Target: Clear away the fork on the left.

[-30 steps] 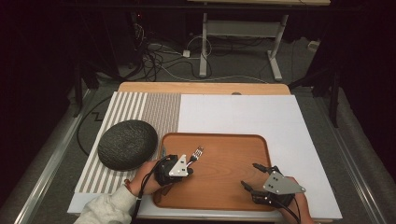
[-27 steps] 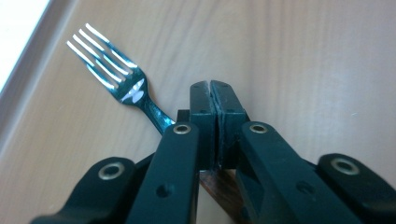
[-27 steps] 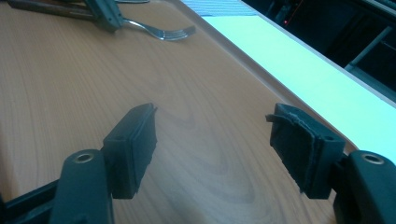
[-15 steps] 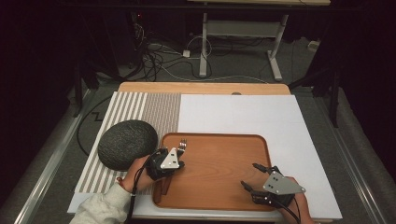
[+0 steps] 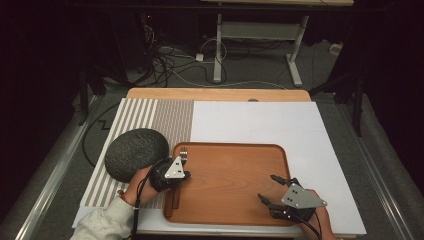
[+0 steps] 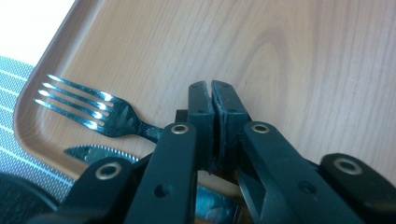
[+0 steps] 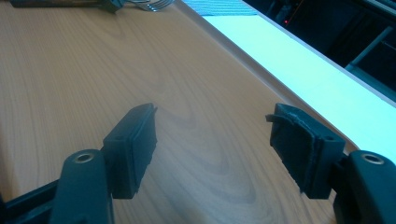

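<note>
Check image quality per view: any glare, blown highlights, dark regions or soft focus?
High view: the floor beyond the table is very dark, the white mat bright but readable. Left gripper view: the fork tines carry sharp specular glints, and the near jaws look slightly soft. Right gripper view: the white mat strip beside the wooden tray is blown out, with the far tray edge blurred.

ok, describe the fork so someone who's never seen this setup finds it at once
Start at the wooden tray on the near half of the white table. Go to its far-left corner, next to the dark round stone-like object: the fork lies there, ahead of the left gripper. Its four shiny tines set it apart from the serrated knife beside it.
</note>
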